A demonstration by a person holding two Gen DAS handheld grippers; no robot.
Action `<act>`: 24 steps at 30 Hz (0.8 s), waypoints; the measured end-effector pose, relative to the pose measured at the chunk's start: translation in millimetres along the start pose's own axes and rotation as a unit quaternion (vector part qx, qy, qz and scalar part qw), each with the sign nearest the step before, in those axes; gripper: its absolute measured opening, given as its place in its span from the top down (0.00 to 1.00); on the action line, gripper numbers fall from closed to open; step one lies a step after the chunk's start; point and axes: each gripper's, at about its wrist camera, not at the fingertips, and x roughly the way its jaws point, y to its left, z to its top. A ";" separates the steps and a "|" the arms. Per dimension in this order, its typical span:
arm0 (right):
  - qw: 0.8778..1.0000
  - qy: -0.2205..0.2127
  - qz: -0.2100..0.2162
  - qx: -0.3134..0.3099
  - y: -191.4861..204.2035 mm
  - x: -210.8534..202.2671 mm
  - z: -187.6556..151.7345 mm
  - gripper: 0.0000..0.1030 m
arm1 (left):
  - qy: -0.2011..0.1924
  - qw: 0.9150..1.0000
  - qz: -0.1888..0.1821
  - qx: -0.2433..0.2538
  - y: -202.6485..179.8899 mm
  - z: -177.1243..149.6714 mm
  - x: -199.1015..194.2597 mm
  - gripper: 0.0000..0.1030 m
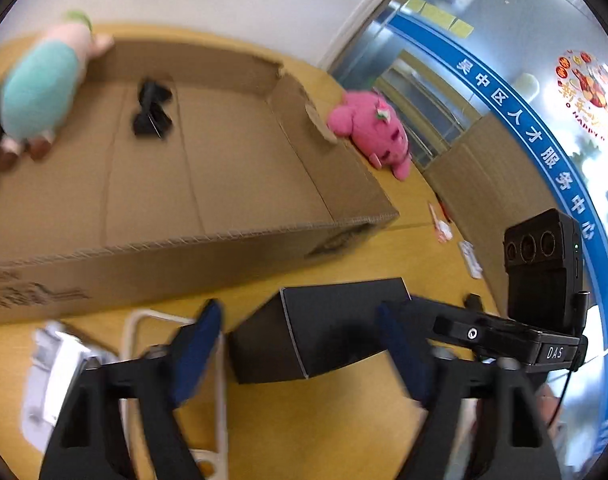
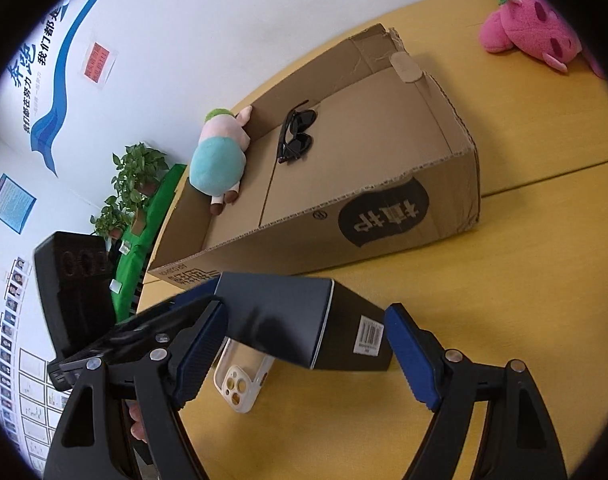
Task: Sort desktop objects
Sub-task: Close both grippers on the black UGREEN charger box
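White wall [image 2: 231,20] fills the upper left of the right wrist view, with a blue swoosh graphic [image 2: 69,64] and Chinese lettering, a small red notice [image 2: 99,61], a blue framed poster [image 2: 11,202] at the left edge, photo charts lower left. Potted green plants [image 2: 133,184] beside a green-draped surface [image 2: 143,240] at left centre. Yellow wood bench [image 2: 524,240] with a seam runs across the right. In the left wrist view, glass partition [image 1: 424,92] at upper right, blue band with white characters [image 1: 544,148], yellow sticky notes [image 1: 436,14], round red sticker [image 1: 588,92]. Bright, even daylight.
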 end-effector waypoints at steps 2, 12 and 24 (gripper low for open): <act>1.000 0.007 -0.001 -0.004 -1.8 5.4 4.1 0.22 | 0.005 1.000 -0.025 -0.015 3.4 0.6 4.1 0.32; 0.999 0.019 0.033 -0.001 -10.6 9.5 -3.0 0.36 | 0.029 0.995 -0.075 -0.051 18.7 -11.9 0.0 0.36; 0.999 0.026 0.032 -0.035 -3.7 2.6 -13.4 0.37 | 0.045 0.996 -0.075 -0.028 10.3 -24.6 -7.6 0.36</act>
